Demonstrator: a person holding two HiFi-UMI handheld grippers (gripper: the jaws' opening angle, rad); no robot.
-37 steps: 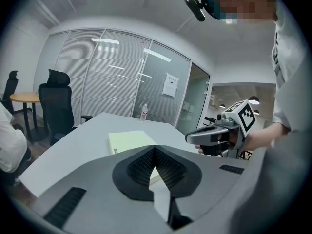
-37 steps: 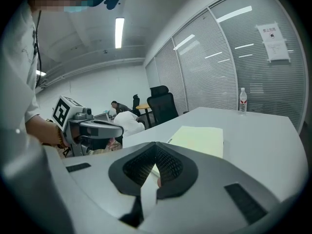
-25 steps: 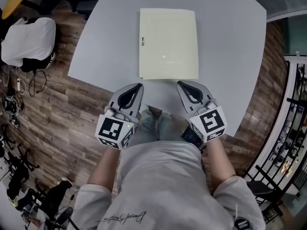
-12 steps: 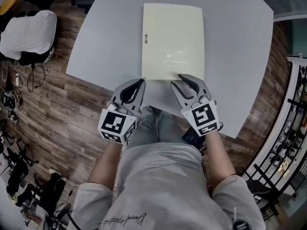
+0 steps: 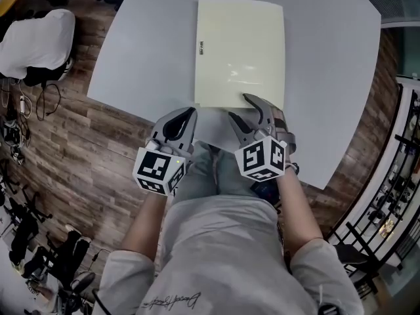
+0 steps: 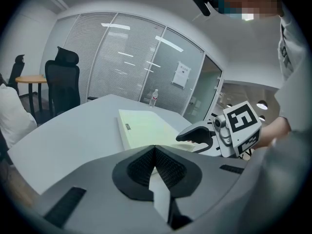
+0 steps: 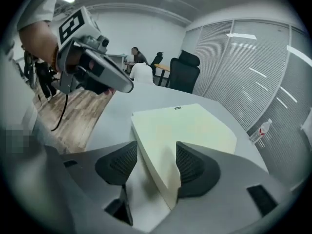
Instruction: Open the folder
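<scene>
Wood-plank floor (image 5: 59,149) fills frame left; a white bag (image 5: 36,41) lies on it at upper left. Grey table (image 5: 328,77) spans centre to right.

Left gripper (image 5: 187,113), lower centre-left, over the table's near edge: jaws closed together, nothing between them, tips short of the folder.

Pale yellow folder (image 5: 240,51): flat and shut, upper centre of the table.

Right gripper (image 5: 239,107), just right of the left one: jaws have just been opening and stand apart. The folder's near edge sits between them, not clamped.
</scene>
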